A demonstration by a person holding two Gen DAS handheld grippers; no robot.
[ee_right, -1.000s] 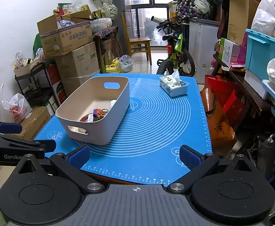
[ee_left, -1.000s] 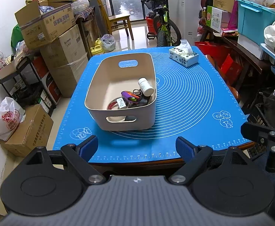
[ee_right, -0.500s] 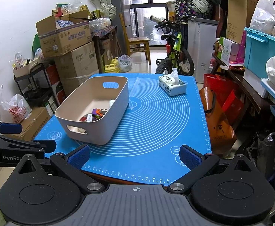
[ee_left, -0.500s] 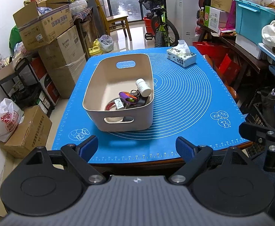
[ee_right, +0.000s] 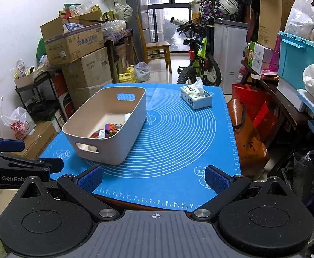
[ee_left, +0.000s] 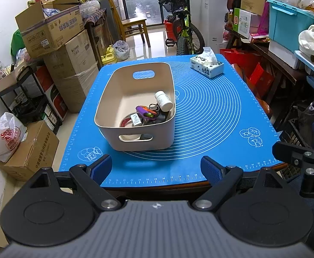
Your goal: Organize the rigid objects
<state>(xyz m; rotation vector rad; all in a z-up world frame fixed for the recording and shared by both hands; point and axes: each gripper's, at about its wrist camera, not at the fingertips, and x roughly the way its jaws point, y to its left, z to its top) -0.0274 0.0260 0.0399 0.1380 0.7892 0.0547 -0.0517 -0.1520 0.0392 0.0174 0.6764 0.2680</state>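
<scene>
Right wrist, "GenRob" on left tongs [ee_right: 13,150], spread

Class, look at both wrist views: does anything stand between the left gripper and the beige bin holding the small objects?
Nothing visible does. The left gripper is open at the table's near edge, and only bare blue mat separates it from the beige bin.

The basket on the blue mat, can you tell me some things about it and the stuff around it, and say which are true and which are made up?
1. The basket holds a white bottle. True.
2. The tissue box sits inside the basket. False: it stands apart on the mat.
3. The left tongs grip a bottle. False: open, holding nothing.
4. The right tongs are open. True.
5. A bicycle stands behind the table. True.
</scene>
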